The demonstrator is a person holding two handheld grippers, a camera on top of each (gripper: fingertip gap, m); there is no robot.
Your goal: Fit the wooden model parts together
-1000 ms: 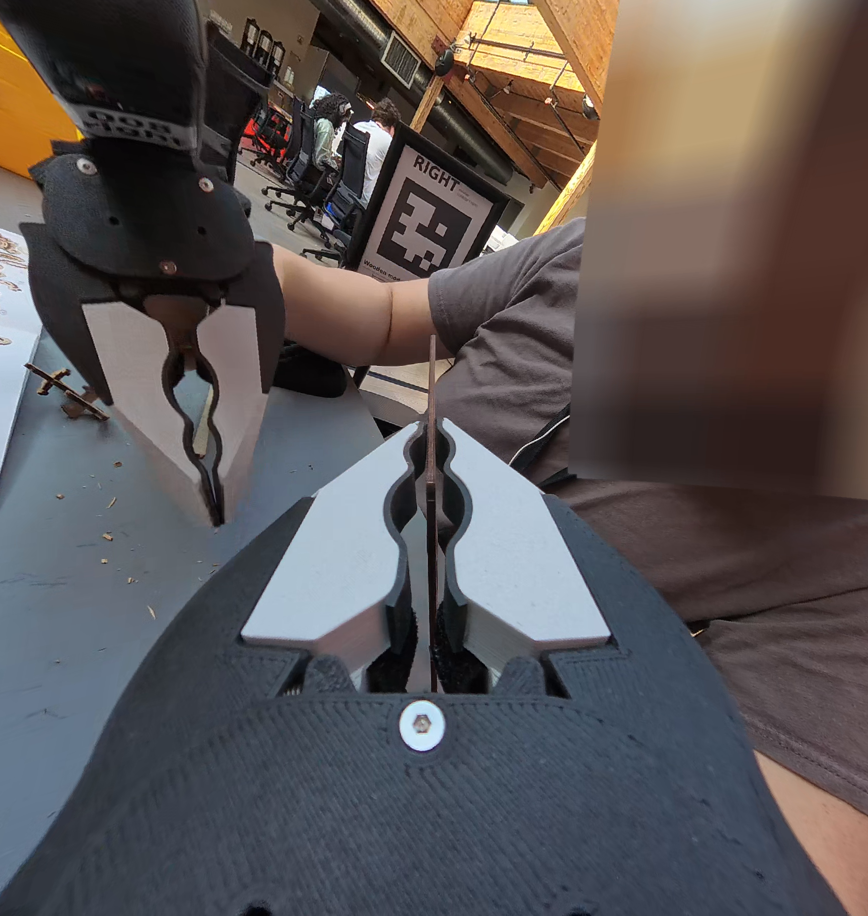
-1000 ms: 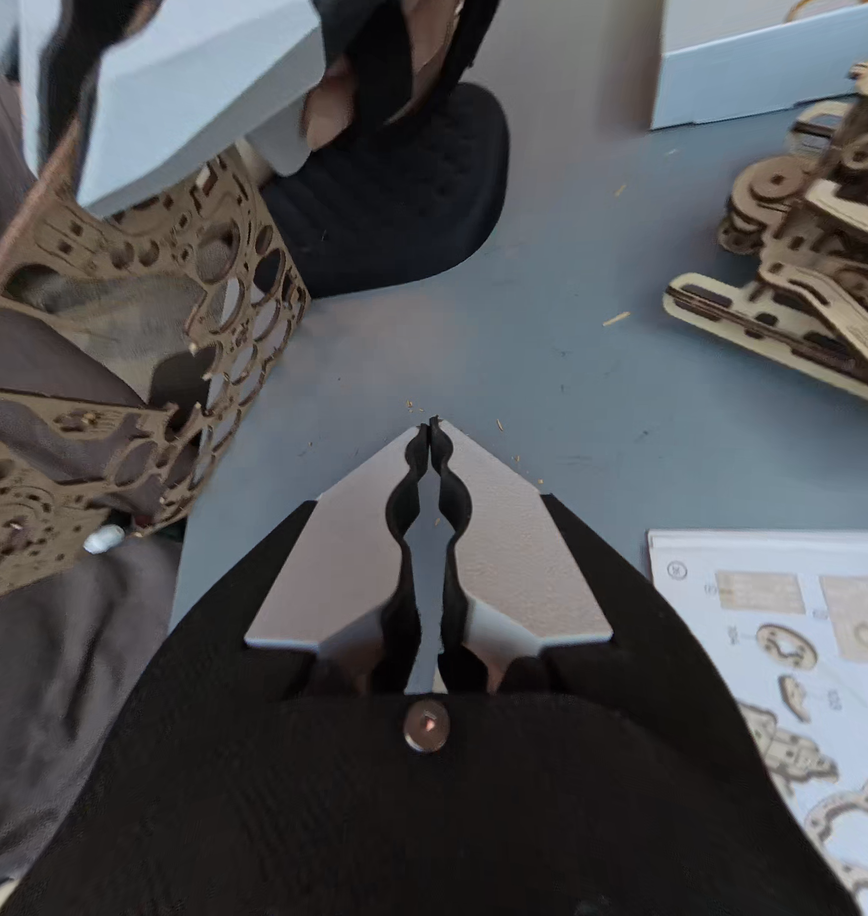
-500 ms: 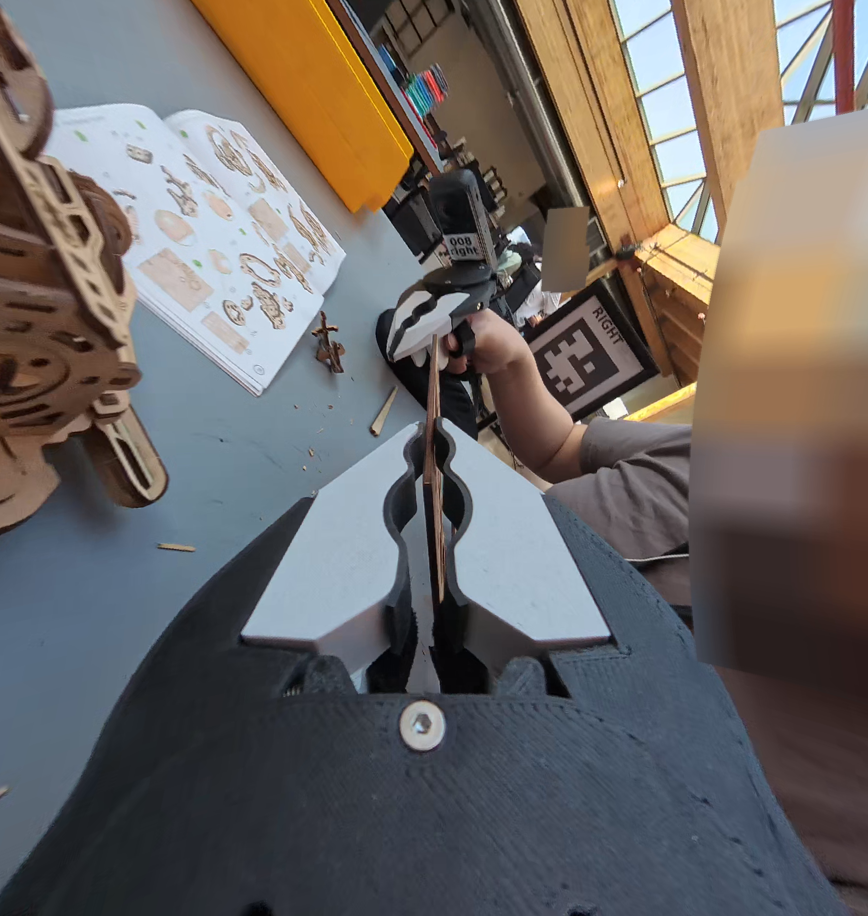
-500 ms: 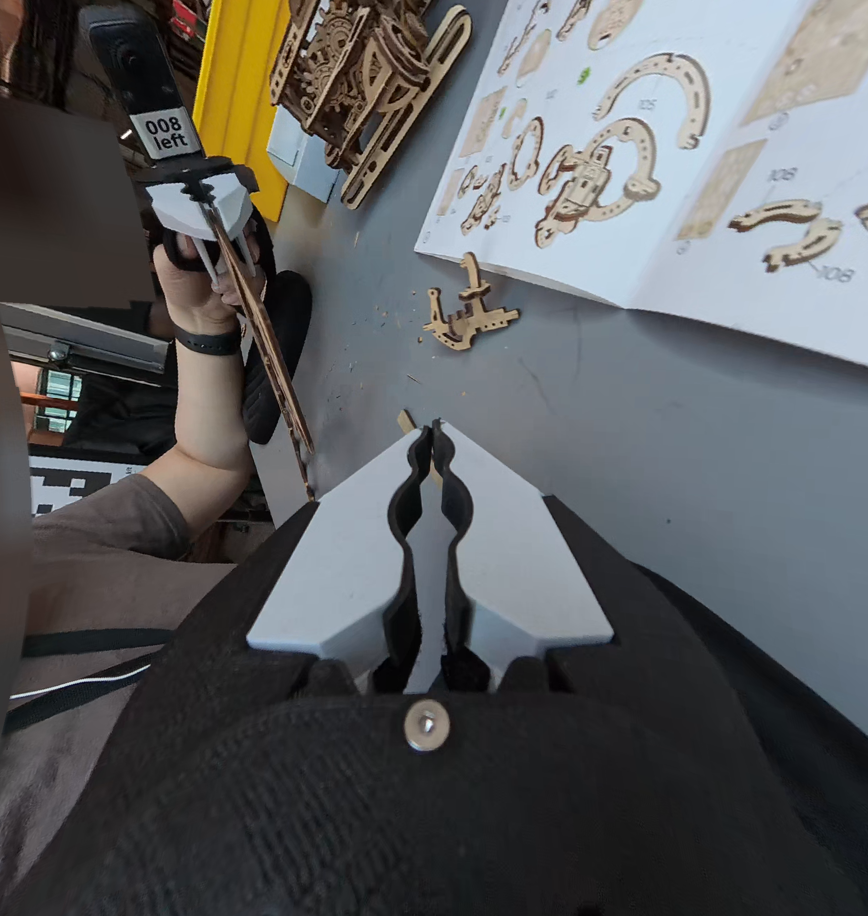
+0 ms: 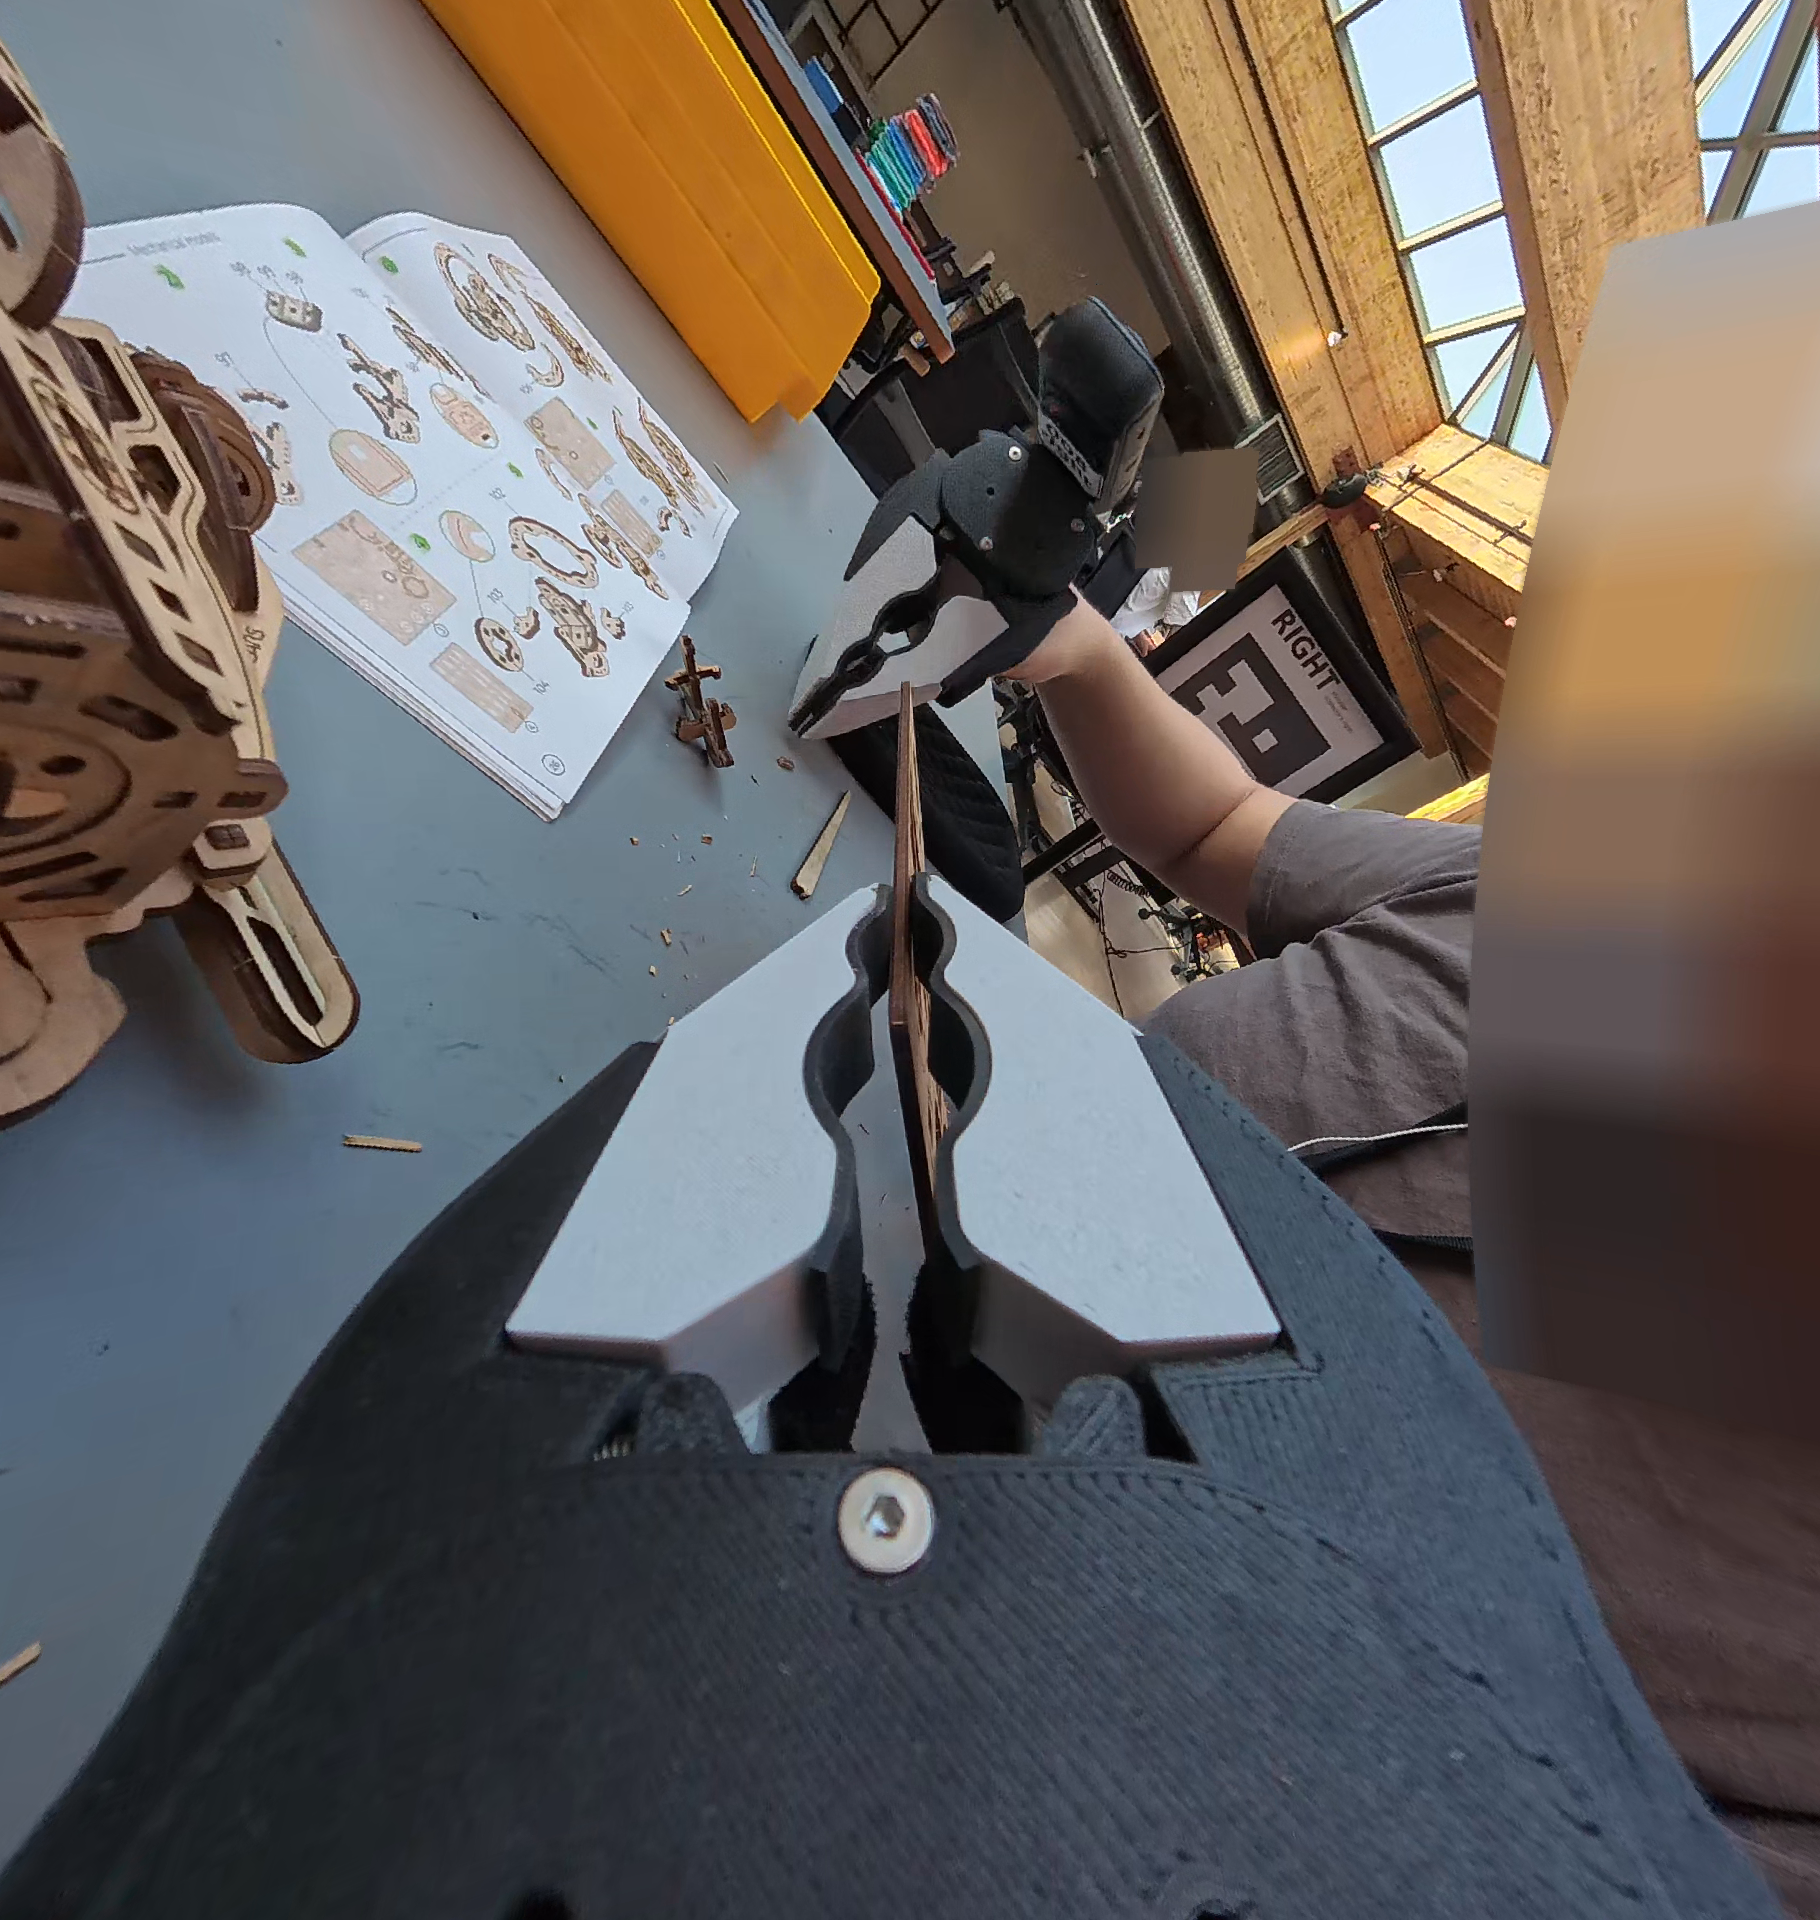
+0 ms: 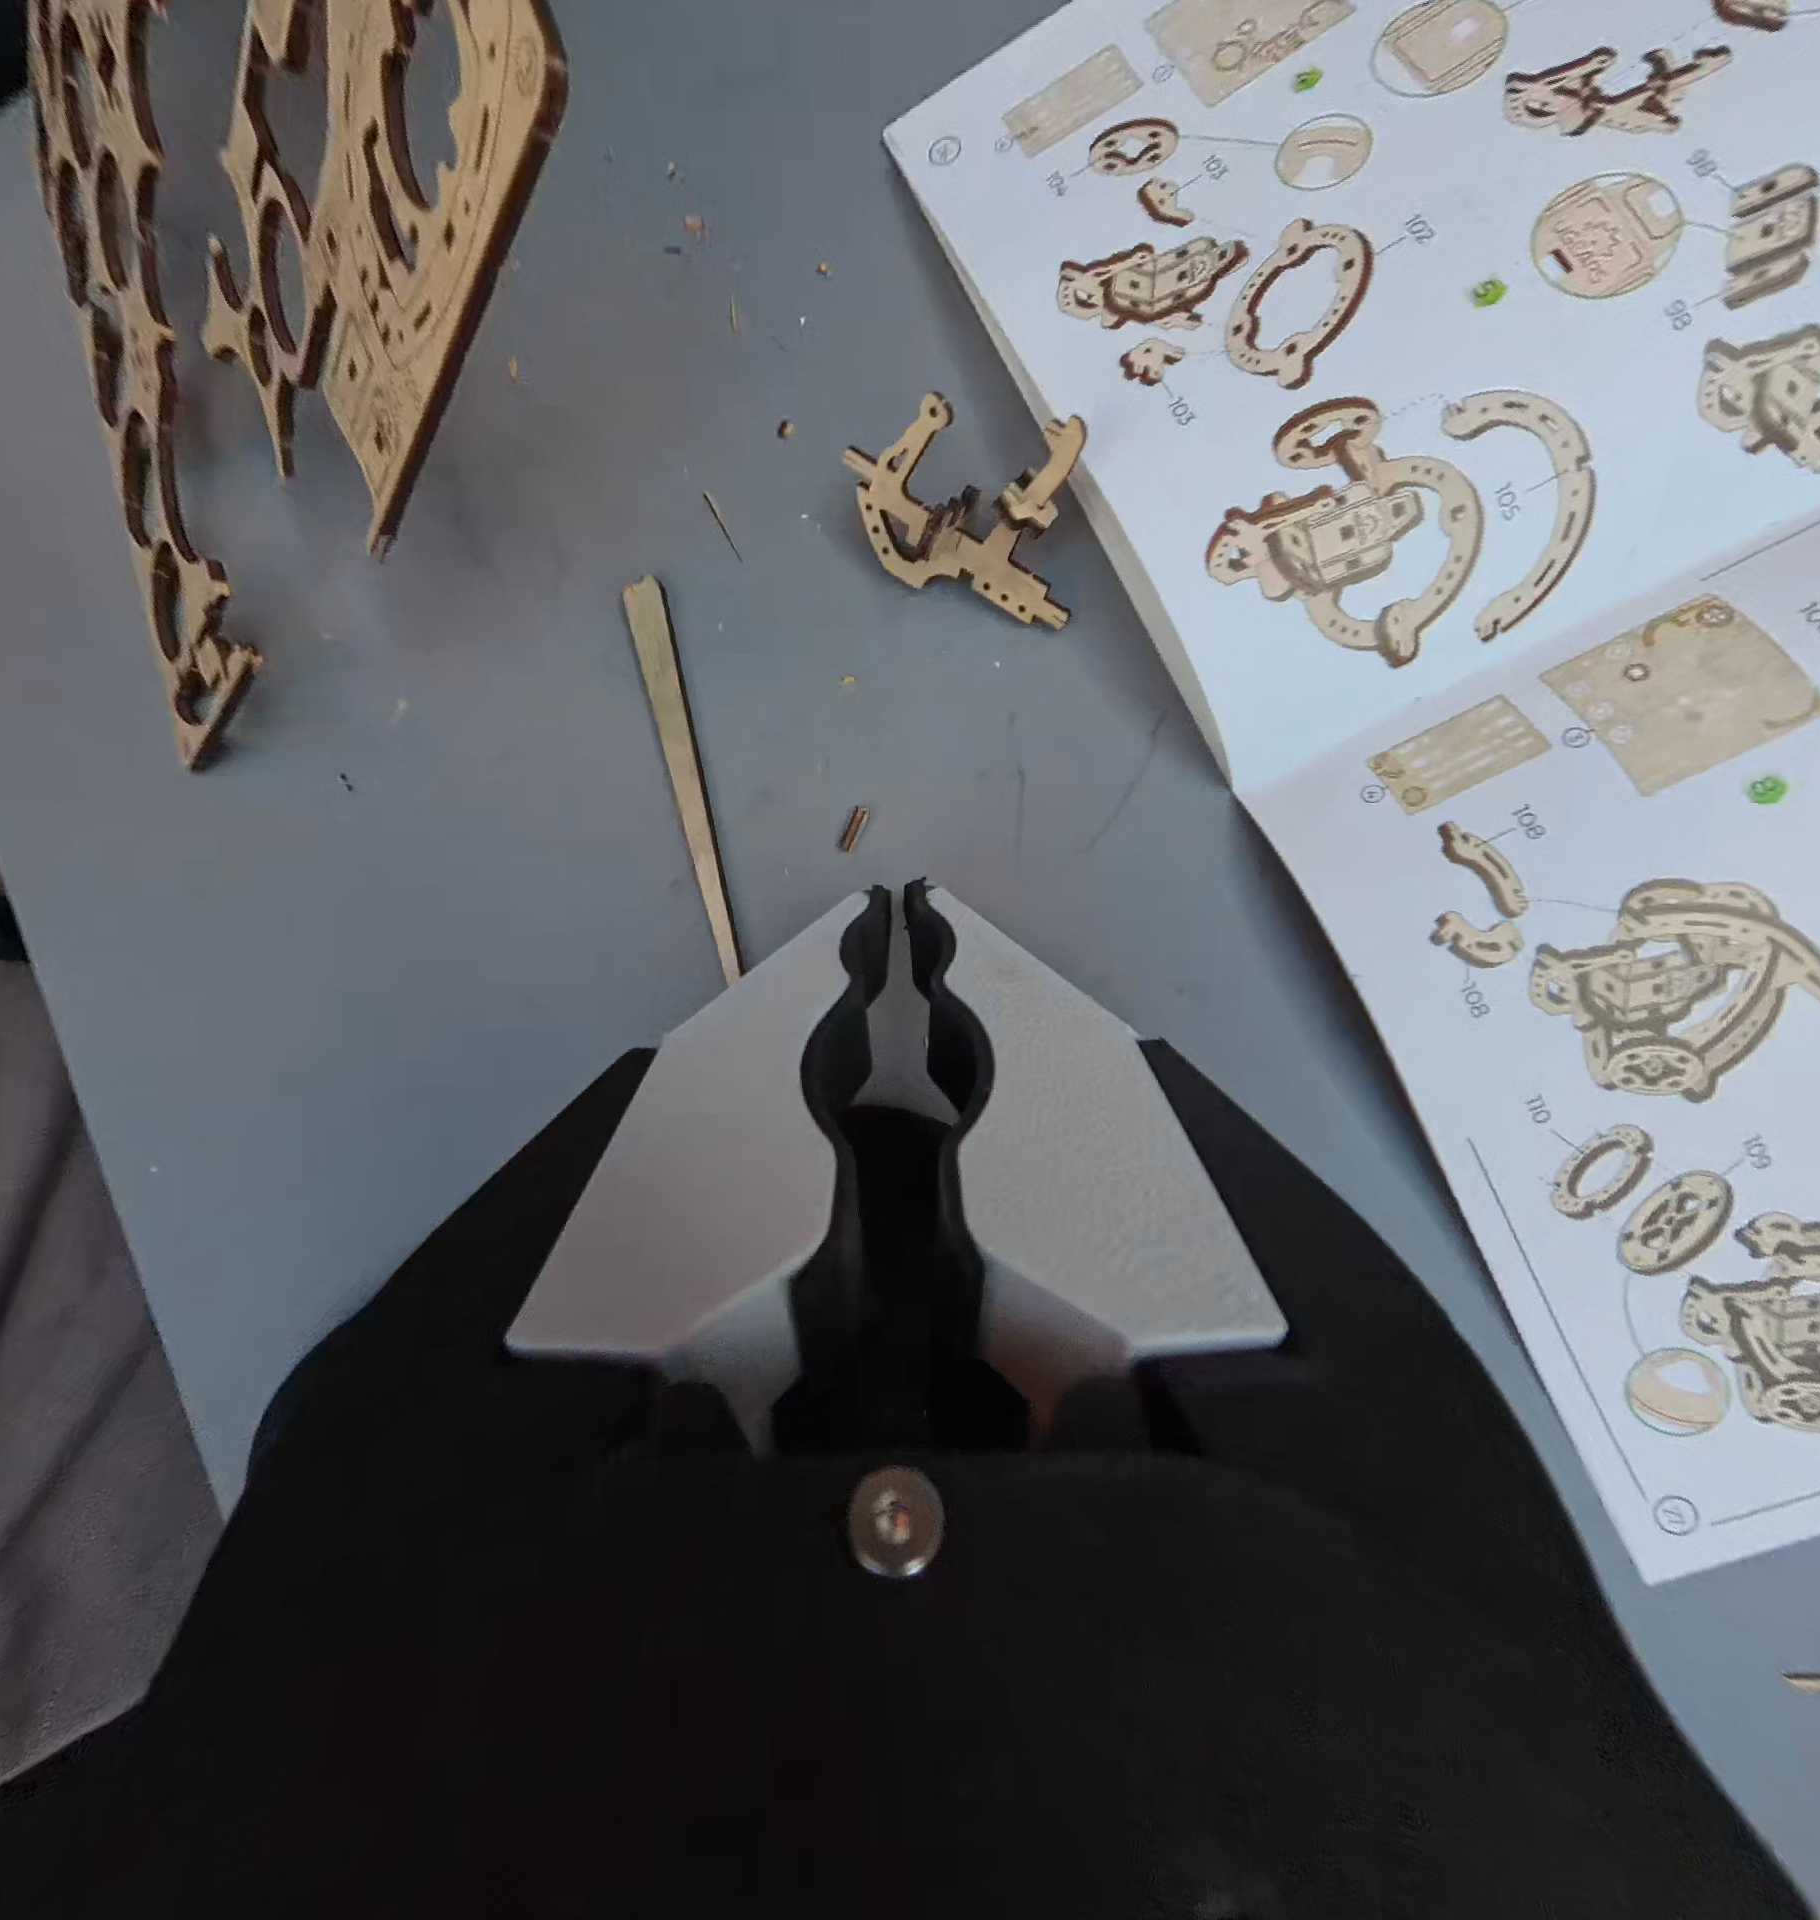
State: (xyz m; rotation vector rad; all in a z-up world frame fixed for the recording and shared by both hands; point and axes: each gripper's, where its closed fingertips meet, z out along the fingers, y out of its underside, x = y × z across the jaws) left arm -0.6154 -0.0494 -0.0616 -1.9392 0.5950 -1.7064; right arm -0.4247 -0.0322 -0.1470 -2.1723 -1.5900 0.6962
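Observation:
My left gripper (image 5: 901,896) is shut on a thin laser-cut wooden sheet (image 5: 911,935), seen edge-on and held above the table's near edge. In the right wrist view the sheet (image 6: 262,260) hangs at the upper left, full of cut-outs. My right gripper (image 6: 898,891) is empty, its jaws parted by a narrow gap, and points down at the grey table. It also shows in the left wrist view (image 5: 812,717), just past the sheet's far end. A small wooden sub-assembly (image 6: 963,520) lies on the table ahead of it, beside the booklet.
An open instruction booklet (image 6: 1508,623) lies to the right. A thin wooden stick (image 6: 682,769) and a small chip (image 6: 856,828) lie near my right fingertips. A large built wooden model (image 5: 85,644) stands at the left, a yellow bin (image 5: 677,177) behind. The grippers' ends are close to 20 cm from one another.
My right gripper has swung down over the table toward the small sub-assembly, and its tips have parted slightly. My left gripper keeps hold of the sheet and has barely moved.

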